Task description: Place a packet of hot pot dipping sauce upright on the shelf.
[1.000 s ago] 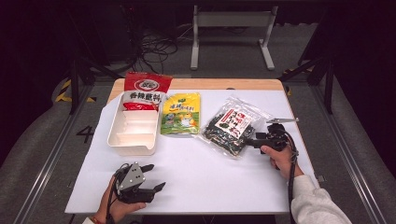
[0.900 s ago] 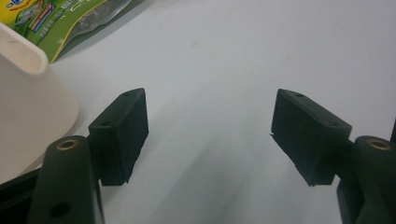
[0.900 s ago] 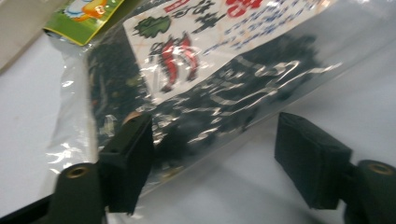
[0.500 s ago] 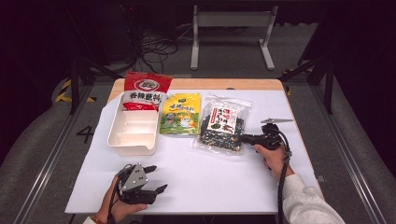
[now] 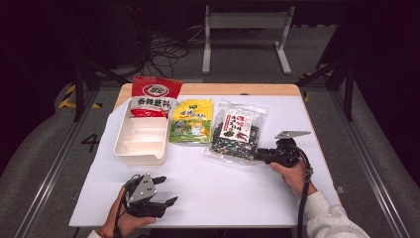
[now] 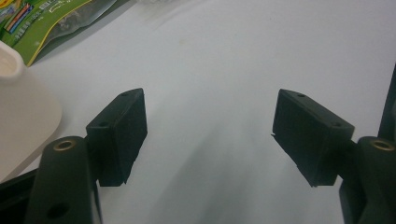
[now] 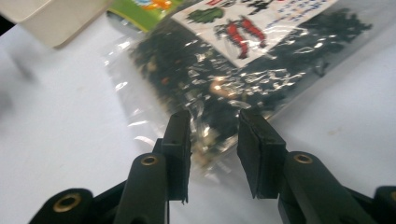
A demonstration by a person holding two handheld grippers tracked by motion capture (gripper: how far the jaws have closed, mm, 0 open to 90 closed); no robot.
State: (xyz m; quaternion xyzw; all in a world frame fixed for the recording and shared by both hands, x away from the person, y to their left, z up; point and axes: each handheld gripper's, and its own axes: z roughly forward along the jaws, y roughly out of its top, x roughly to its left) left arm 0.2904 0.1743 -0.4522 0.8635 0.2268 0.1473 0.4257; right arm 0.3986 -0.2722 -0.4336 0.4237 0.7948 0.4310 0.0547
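Straddling clear seaweed bag (image 7: 243,70) corner, right hand-held gripper (image 7: 212,135) jaws narrowly parted, contact unclear; left hand-held gripper (image 6: 210,126) gaping, empty.

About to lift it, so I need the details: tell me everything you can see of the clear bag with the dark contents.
The clear bag is glossy, crinkled plastic packed with dark flakes, with a white label printed in red and green. It lies flat on the white table, tilted, right of the green packet, their edges close. The right gripper straddles its near corner, jaws narrowly apart with plastic between them; whether they pinch it is unclear.
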